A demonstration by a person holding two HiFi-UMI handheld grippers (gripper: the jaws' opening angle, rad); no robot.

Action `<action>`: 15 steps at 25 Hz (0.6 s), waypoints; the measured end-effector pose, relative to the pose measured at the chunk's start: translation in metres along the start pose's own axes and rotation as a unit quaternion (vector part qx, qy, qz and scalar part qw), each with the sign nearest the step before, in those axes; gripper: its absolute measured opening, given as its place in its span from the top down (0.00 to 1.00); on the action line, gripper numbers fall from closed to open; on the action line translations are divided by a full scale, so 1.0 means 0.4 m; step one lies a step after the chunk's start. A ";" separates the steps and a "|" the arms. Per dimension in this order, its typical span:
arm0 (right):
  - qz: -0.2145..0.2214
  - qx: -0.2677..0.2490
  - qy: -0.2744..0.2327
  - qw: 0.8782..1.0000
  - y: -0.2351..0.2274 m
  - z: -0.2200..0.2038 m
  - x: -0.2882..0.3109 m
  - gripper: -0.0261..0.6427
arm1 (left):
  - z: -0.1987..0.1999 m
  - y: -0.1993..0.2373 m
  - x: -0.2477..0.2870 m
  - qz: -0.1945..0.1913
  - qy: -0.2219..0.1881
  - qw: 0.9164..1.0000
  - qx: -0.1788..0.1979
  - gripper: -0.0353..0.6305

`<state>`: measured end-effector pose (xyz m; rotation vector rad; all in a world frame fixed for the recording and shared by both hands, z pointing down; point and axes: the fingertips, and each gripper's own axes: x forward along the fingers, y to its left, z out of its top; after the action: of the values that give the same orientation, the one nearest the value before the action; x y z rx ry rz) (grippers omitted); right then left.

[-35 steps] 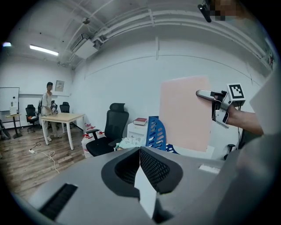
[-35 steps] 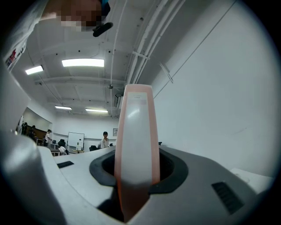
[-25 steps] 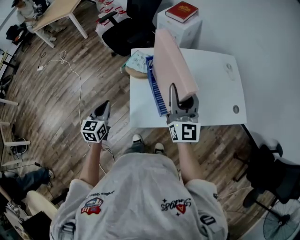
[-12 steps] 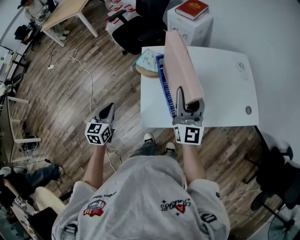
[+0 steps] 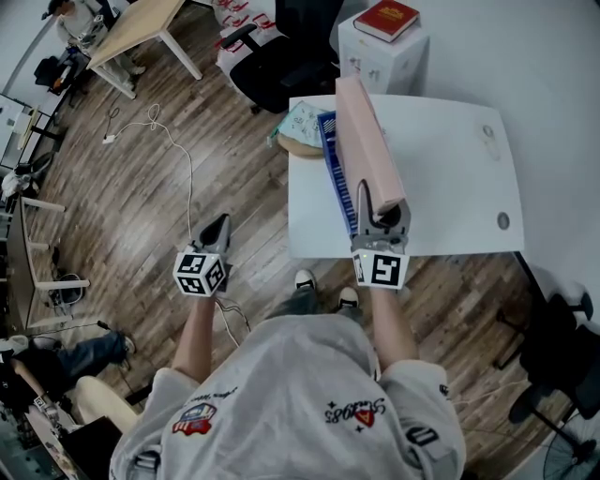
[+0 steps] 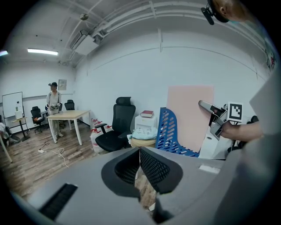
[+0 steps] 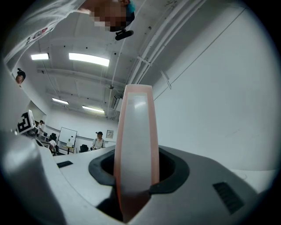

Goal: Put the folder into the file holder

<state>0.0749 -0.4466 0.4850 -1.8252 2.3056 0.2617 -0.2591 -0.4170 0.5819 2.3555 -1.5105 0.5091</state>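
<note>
While the pink folder (image 5: 366,141) stands on its long edge in the blue file holder (image 5: 337,183) on the white tabletop (image 5: 450,187), close beside the holder's slotted wall, the right gripper (image 5: 382,208) has the folder's near end between its tongs. These tongs are opening, and in the right gripper view the pads touch the folder's two faces low down. The left gripper (image 5: 215,228) hangs over the wooden floor (image 5: 141,206), well apart from the tabletop, its tongs pressed together with nothing between them.

Shirt print (image 5: 354,410) — reads roughly "SPORTS"; red book (image 5: 386,19) cover lettering — too small to read.
</note>
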 end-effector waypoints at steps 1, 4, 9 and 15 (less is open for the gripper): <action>0.002 -0.003 0.004 1.000 0.002 -0.006 0.000 0.72 | 0.001 0.001 -0.001 0.001 -0.001 1.000 -0.001 0.94; 0.007 -0.015 0.024 1.000 0.006 -0.034 -0.003 0.71 | 0.004 0.007 -0.006 0.005 -0.004 1.000 -0.003 0.94; 0.005 -0.024 0.067 0.997 0.004 -0.089 -0.015 0.71 | 0.005 0.017 -0.013 0.010 -0.007 1.000 -0.012 0.94; 0.001 -0.026 0.121 0.992 -0.009 -0.160 -0.031 0.71 | -0.004 0.010 -0.013 0.008 -0.006 1.000 -0.017 0.94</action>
<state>0.0788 -0.4520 0.5499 -1.9779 2.4801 0.1074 -0.2648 -0.4139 0.5811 2.3266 -1.5325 0.4706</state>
